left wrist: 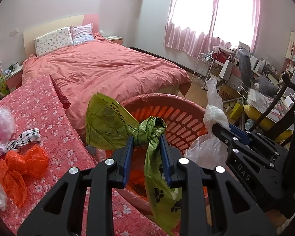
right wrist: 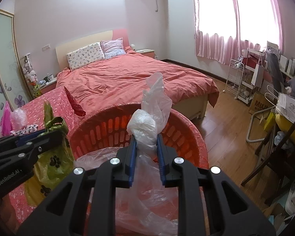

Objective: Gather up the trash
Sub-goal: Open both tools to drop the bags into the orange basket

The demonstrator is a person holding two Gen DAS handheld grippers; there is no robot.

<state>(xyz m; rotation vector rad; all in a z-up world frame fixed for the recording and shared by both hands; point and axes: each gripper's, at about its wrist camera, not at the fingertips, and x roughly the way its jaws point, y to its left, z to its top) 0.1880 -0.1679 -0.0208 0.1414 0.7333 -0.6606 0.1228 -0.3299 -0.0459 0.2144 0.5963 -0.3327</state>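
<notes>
The left gripper (left wrist: 147, 137) is clamped on a knotted green plastic bag (left wrist: 150, 129), thin and crinkled, printed with black paw marks; one flat flap sticks up to the left of the knot and a long tail hangs down between the blue pads. It is held just over the near rim of a round red plastic basket (left wrist: 179, 129) whose wall is cut with rows of upright slots. The right gripper (right wrist: 146, 138) pinches a bundle of clear plastic film (right wrist: 145, 127), bunched into a cloudy lump at the pads with a translucent tongue rising above, and it hangs over the same basket (right wrist: 100, 135), where more clear film lies loose inside. Something orange shows at the basket's bottom in the left wrist view. The basket stands against a low surface draped in a pinkish-red cover with small white blossoms (left wrist: 41, 106); on it lie crumpled orange plastic (left wrist: 19, 169), a black-and-white spotted scrap (left wrist: 27, 137) and a wad of pale bubble-like film (left wrist: 4, 120). Beyond is a bed with a wrinkled salmon duvet (left wrist: 108, 68) and two patterned pillows, then pink curtains (left wrist: 190, 29) over a bright window, a wood-plank floor (right wrist: 226, 129) and cluttered shelves to the right.
</notes>
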